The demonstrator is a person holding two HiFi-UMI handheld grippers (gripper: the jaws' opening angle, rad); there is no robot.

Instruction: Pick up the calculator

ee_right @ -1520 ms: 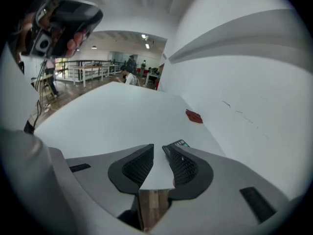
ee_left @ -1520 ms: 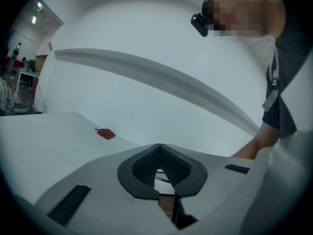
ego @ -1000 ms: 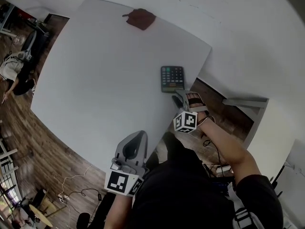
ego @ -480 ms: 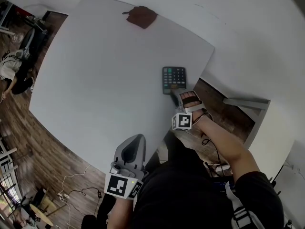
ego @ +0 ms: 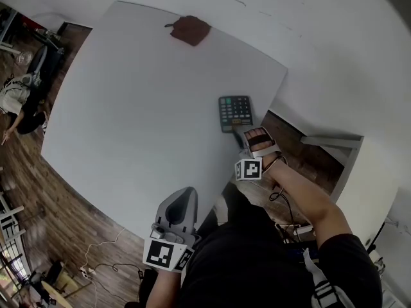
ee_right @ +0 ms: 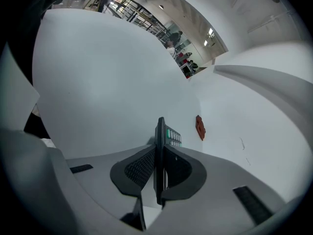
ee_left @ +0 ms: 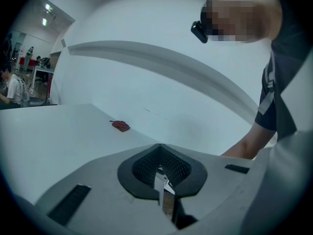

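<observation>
The dark calculator with green and grey keys lies near the right edge of the white table. My right gripper is at its near end. In the right gripper view the calculator stands edge-on between the jaws of the right gripper. The jaws are closing and both pads touch it. My left gripper hangs over the table's near edge, away from the calculator. In the left gripper view the left gripper has its jaws together with nothing between them.
A brown, leather-like object lies at the table's far edge, also visible in the left gripper view. Beyond the right table edge is a gap down to wooden floor with cables. A seated person is far left.
The right gripper rolled and its jaws, wide a second ago, have come in on the calculator's near end. The left gripper stayed put.
</observation>
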